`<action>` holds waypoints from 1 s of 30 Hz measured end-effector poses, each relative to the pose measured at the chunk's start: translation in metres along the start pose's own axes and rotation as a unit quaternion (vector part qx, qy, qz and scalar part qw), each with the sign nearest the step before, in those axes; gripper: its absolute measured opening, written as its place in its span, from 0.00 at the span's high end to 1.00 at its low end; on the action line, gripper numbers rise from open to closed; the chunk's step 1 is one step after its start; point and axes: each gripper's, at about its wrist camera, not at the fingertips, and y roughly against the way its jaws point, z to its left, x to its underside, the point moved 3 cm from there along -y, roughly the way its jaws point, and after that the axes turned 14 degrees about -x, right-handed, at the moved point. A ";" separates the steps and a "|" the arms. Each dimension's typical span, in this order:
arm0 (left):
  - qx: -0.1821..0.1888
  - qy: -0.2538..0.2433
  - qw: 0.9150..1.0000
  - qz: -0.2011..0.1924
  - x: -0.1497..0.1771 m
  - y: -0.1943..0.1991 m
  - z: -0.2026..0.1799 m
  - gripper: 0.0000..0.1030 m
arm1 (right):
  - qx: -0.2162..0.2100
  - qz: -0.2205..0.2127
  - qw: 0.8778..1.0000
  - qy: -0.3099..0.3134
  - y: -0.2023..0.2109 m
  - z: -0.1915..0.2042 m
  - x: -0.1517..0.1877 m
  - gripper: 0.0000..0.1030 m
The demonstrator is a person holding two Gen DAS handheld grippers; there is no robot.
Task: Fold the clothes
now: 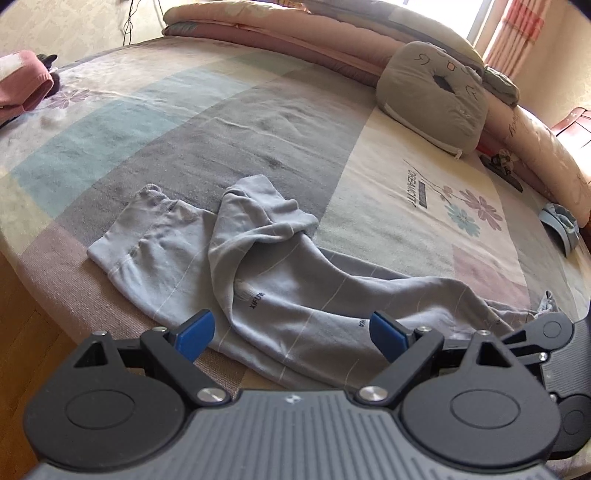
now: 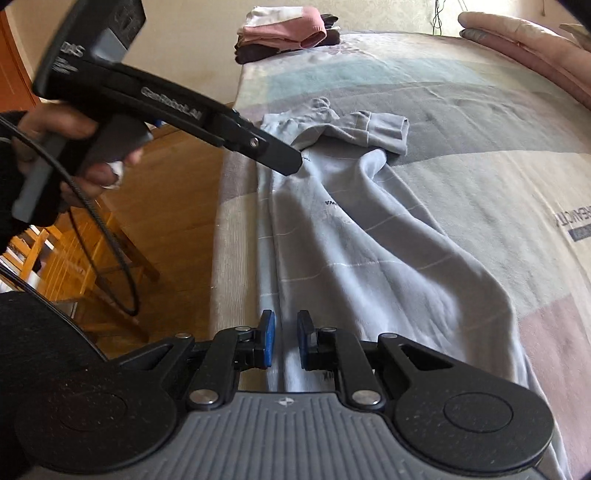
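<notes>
From the left wrist camera, the left gripper (image 1: pixel 291 332) hangs over the near edge of the bed (image 1: pixel 229 122). Its blue fingers (image 1: pixel 195 334) are spread wide apart, and nothing is pinched between them. Under them lies a pair of light grey pants (image 1: pixel 280 280), flat but wrinkled, along the front edge of the bed. One leg end is flipped back over the rest. A grey pillow (image 1: pixel 432 98) sits far back on the right, against a rolled pink quilt (image 1: pixel 280 27). A small pile of pink folded clothes (image 1: pixel 22 81) rests at the far left corner.

From the right wrist camera, the right gripper (image 2: pixel 282 339) is low over the same grey pants (image 2: pixel 369 236), near the bed's edge. Its fingers (image 2: pixel 266 338) are close together with a small gap. A ridge of cloth runs up under that gap, but the fingers do not press on it. A person's hand (image 2: pixel 70 147) holds the left gripper (image 2: pixel 280 155) at the upper left, its tip over the pants. The pink folded clothes (image 2: pixel 284 33) sit at the far corner of the bed (image 2: pixel 480 122). A wooden floor (image 2: pixel 177 221) shows on the left.
</notes>
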 end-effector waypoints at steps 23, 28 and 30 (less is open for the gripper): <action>0.022 -0.027 0.999 -0.001 -0.010 -0.003 -0.024 0.12 | 0.077 -0.058 0.994 -0.050 0.090 -0.016 0.016 0.76; 0.031 -0.045 0.999 0.001 -0.013 -0.006 -0.043 0.12 | 0.171 -0.016 0.983 -0.067 0.126 -0.061 0.050 0.68; 0.035 -0.051 0.998 0.002 -0.012 -0.005 -0.050 0.12 | 0.167 -0.003 0.984 -0.068 0.124 -0.071 0.058 0.68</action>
